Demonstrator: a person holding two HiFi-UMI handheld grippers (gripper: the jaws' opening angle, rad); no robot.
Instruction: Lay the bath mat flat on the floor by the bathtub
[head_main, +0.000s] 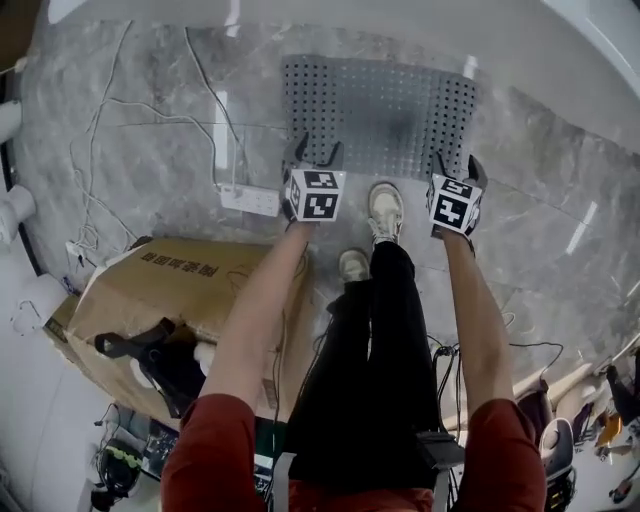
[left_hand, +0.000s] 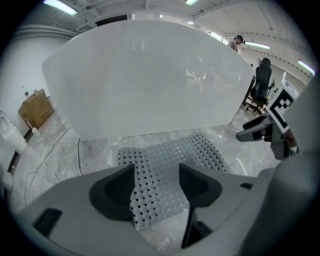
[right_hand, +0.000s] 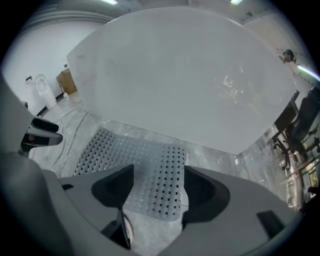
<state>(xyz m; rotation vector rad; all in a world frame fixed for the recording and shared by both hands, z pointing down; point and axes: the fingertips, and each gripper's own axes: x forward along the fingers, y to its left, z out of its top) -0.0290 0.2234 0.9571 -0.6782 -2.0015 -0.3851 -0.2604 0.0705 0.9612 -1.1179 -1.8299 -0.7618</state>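
The grey perforated bath mat (head_main: 380, 115) lies spread on the marble floor, right beside the white bathtub (head_main: 350, 25). My left gripper (head_main: 313, 155) hovers over the mat's near left corner, its jaws open and empty. My right gripper (head_main: 458, 165) hovers over the near right corner, also open and empty. In the left gripper view the mat (left_hand: 170, 165) shows on the floor between the spread jaws of the left gripper (left_hand: 156, 187), below the tub (left_hand: 145, 80). The right gripper view shows the same: the mat (right_hand: 145, 160) lies beneath the open right gripper (right_hand: 159, 190).
The person's shoes (head_main: 385, 210) stand at the mat's near edge. A white power strip (head_main: 248, 200) with cables lies to the left, and a cardboard box (head_main: 170, 290) sits at the near left. An office chair and people (left_hand: 260, 85) are far off to the right.
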